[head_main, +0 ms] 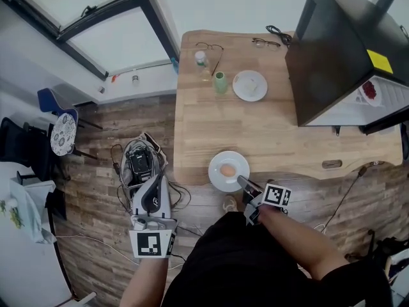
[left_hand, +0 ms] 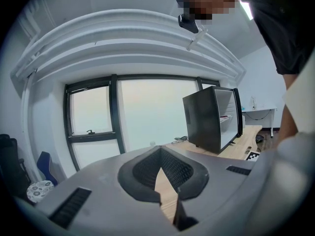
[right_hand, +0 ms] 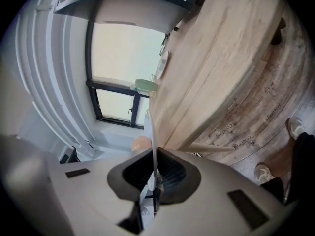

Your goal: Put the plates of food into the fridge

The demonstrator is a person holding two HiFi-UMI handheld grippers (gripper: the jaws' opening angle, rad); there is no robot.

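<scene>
A white plate (head_main: 216,176) with a round orange-brown piece of food (head_main: 228,170) sits at the near edge of the wooden table (head_main: 268,126). My right gripper (head_main: 243,181) is shut on its near right rim. In the right gripper view the plate (right_hand: 151,132) shows edge-on between the pads, the food (right_hand: 140,144) just left of it. A second plate (head_main: 250,86) with pale food lies at the table's far side. The black fridge (head_main: 339,50) stands open at the right. My left gripper (head_main: 153,187) hangs off the table's left side, shut and holding nothing.
A green cup (head_main: 220,82), a small bottle (head_main: 202,61) and two pairs of glasses (head_main: 209,46) lie at the far end of the table. A plate of red food (head_main: 369,91) sits inside the fridge. A bag with cables (head_main: 140,162) lies on the floor by the left gripper.
</scene>
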